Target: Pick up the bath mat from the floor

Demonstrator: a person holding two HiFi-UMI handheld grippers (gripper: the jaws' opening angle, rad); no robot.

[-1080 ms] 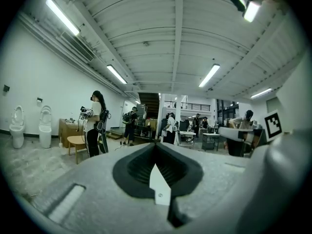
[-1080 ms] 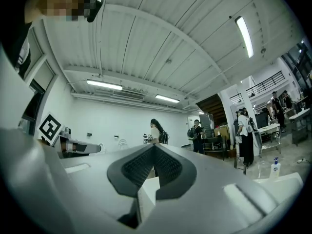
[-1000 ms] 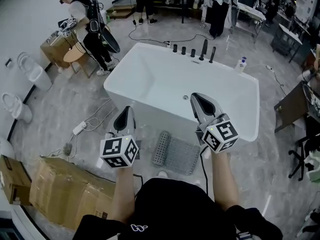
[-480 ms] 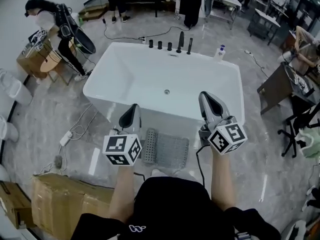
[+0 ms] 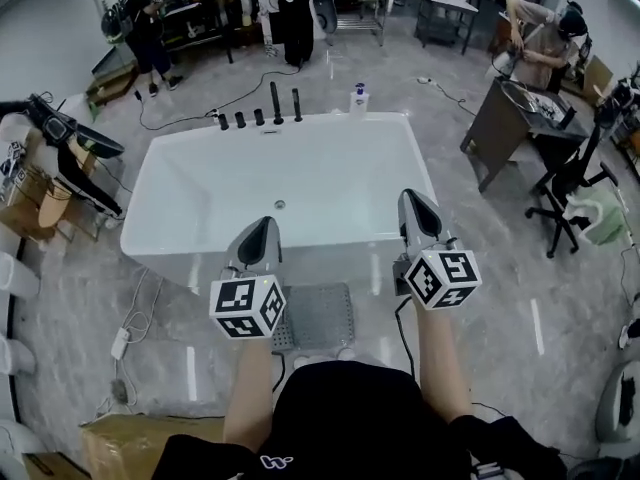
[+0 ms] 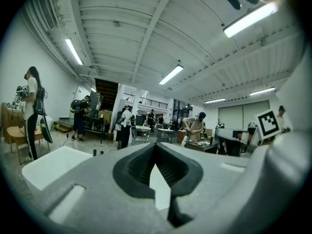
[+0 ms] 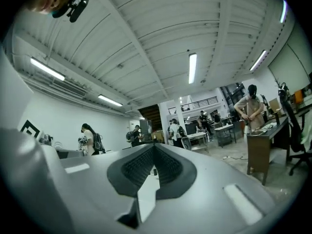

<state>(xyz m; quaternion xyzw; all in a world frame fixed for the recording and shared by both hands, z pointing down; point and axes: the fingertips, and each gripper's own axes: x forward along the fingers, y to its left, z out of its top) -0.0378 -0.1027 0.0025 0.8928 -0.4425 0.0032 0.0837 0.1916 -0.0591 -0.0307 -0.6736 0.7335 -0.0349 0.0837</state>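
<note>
**Mat still on the floor, both jaws shut and empty**

I judged this to be the approach, with the pick itself not yet begun. The bath mat (image 5: 318,316) lay flat on the floor (image 5: 520,278) in the lower middle of the head view, just beside the near wall of the bathtub (image 5: 335,260). Its left edge was hidden behind the marker cube of my left gripper (image 5: 260,230). Nothing of mine touched it.

My left gripper sat left of centre and my right gripper (image 5: 413,203) right of centre, each at the end of a forearm reaching up from the bottom of the frame. Both pointed level toward the top of the picture, their tips over the tub's near rim, well above the mat. The cubes faced the head camera.

In the left gripper view the jaws stood together with nothing between the pads; past them I saw only the tub, the ceiling and people across the room. The right gripper view showed the same: jaws closed on nothing, and no mat in sight.

As I read it, the next move called for a bend or crouch to bring the grippers down. I would have to tip at least one of them toward the floor and part its jaws before it got there. A thin mat lying flat gives little to bite, so I reckoned an edge or corner was the place to pinch. The second gripper could take another edge so the mat would not sag or drag.
</note>
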